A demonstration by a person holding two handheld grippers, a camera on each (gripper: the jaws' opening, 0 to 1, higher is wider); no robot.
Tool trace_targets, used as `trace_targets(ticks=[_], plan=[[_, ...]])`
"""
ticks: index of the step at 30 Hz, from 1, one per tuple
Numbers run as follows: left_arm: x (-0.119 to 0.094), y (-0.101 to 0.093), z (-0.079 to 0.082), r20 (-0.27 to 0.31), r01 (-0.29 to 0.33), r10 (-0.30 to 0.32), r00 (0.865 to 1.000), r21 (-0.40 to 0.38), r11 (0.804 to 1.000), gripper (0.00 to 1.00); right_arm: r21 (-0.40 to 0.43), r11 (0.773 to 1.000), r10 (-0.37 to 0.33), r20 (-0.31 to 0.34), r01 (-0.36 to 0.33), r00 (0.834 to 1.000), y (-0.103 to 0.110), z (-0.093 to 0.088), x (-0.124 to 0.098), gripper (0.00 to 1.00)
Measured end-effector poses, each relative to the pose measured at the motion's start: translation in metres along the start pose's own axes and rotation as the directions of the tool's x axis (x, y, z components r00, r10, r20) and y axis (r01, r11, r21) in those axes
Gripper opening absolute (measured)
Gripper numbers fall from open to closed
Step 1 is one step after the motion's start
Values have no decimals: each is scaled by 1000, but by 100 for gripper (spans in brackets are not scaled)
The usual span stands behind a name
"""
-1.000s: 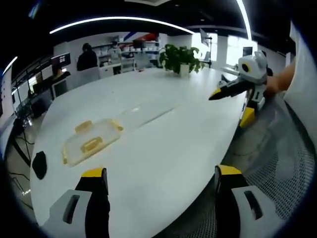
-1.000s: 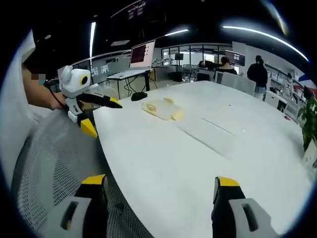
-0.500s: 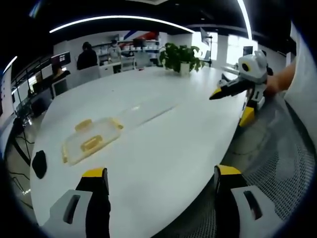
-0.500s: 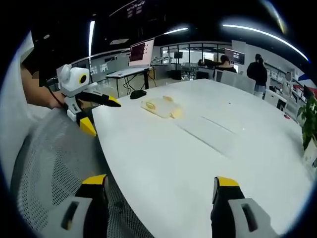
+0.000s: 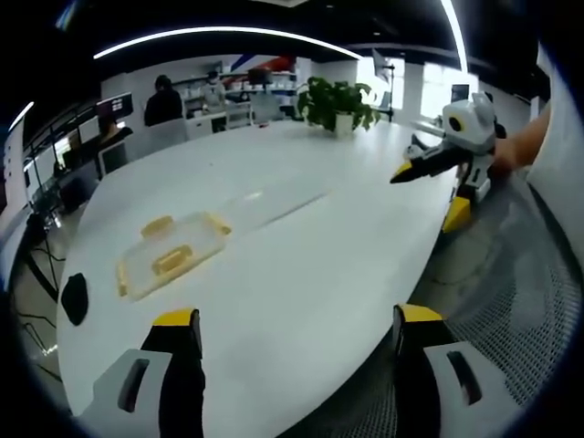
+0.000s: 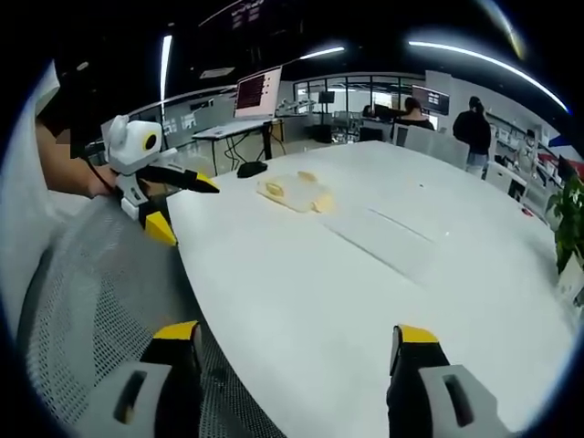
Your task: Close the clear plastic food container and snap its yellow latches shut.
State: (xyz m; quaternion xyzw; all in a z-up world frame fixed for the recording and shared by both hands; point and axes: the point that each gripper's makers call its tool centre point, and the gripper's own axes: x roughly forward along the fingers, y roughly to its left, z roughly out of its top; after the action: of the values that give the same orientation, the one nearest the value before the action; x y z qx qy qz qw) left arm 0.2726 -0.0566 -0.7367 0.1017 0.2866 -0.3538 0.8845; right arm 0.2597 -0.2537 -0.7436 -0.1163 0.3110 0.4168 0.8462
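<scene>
On the smooth white table point(image 5: 301, 246) lies a flat clear container point(image 5: 169, 257) (yellow latches); both tongs apart.

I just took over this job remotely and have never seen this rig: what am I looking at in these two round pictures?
A person holds a two-jaw claw in each hand, each carrying a fisheye camera. In the left gripper view, the left claw rises from the bottom, jaws apart and empty; the right claw enters at right. The right gripper view shows the right claw, open and empty, and the left claw at left. On the white table lies the clear plastic container with yellow latches, untouched. A potted plant stands farther back.
</scene>
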Motion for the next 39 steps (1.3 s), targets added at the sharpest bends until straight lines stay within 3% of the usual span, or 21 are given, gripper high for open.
trace_targets(ticks=[6,9,17,23,27,39], plan=[[-1,1,1,5,-1,1,1000,3,1000,84,-5,1000,-6,4,6,1000,0,2,-1,82],[-1,0,0,5,6,-6,1000,4,1000,83,3,1000,-16,46,16,999,-2,10,-4,82],[-1,-3,0,7,11,-11,1000,12,1000,82,-19,1000,-17,36,18,999,0,8,-3,80],[-1,-8,-1,2,33,-33,999,29,999,80,8,999,-40,34,40,999,-5,7,-5,80],[-1,-9,0,9,38,-38,999,34,999,80,-23,999,-47,24,48,999,-5,6,-3,82],[-1,-11,-1,6,48,-48,999,53,997,79,26,996,-87,5,87,996,-14,0,-4,84]])
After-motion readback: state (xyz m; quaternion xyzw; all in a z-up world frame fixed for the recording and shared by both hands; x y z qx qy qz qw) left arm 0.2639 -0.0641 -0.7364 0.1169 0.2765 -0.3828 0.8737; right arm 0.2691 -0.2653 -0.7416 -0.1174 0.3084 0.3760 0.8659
